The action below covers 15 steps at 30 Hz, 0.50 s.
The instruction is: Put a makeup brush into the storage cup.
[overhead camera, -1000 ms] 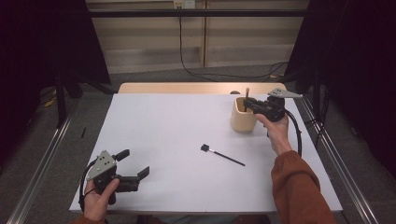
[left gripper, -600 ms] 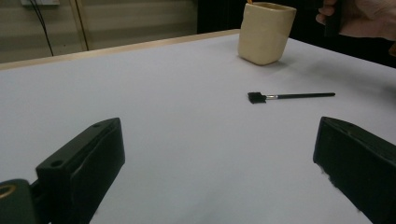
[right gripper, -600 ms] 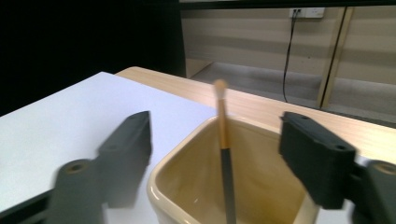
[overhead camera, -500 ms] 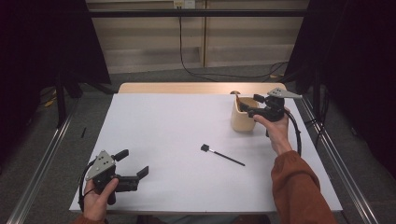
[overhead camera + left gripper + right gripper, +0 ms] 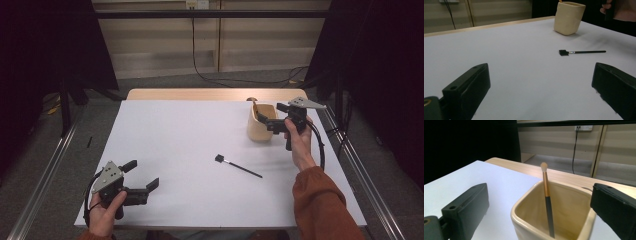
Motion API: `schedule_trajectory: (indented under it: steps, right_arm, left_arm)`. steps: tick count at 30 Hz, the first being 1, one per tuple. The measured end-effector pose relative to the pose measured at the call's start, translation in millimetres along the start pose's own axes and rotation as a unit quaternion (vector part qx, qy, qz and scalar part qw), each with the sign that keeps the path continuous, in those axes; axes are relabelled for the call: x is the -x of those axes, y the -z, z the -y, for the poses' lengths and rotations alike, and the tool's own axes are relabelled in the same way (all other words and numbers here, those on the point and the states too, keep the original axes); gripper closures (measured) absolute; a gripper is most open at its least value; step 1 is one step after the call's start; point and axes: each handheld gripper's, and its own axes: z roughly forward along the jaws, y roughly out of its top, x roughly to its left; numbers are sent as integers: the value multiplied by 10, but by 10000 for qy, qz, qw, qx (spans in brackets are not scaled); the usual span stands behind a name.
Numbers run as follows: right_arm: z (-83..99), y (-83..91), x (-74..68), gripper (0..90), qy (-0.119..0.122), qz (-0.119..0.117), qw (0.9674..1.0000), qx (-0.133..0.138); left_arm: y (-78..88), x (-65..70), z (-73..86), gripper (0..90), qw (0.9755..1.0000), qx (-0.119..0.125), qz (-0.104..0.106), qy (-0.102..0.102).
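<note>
Tabletop white and matte point(image 5: 190, 145) stretches bare between the two hands, with a strip of pale wood along its far edge and metal rails down both sides, so the middle lies open for moving. The cream ceramic cup with rounded square walls point(image 5: 260, 125) stands near the far right corner, close to the wooden strip. Inside it a slim brush with a black and gold handle and a pale tip point(image 5: 546, 197) leans upright against the far wall. The right gripper point(image 5: 270, 119) hovers just at the cup's rim, its jaws having just been opening; they stand wide on either side of the cup, with nothing pressed between them. A thin black brush with a small square head point(image 5: 238, 166) lies flat on the white surface, well apart from the cup. The left gripper point(image 5: 142, 176) sits low by the near left edge, jaws wide apart and empty.
</note>
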Motion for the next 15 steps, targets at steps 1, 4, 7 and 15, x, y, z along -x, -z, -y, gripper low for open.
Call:
schedule_trajectory:
  steps: [1,4,7,15]
  right_arm:
    - [7,23,-9,16,4,7,10000,9]
    - [25,93,-42,19,12,24,10000,39]
    - [29,173,-86,19,97,98,9999,89]
    - [46,290,-142,19,174,38,9998,116]
  left_arm:
    - [1,-2,0,20,10000,2,1,-4]
    - [-2,-5,1,20,10000,-4,-3,-14]
    - [-2,1,0,20,10000,22,-10,22]
    - [6,-8,-1,20,10000,0,-35,13]
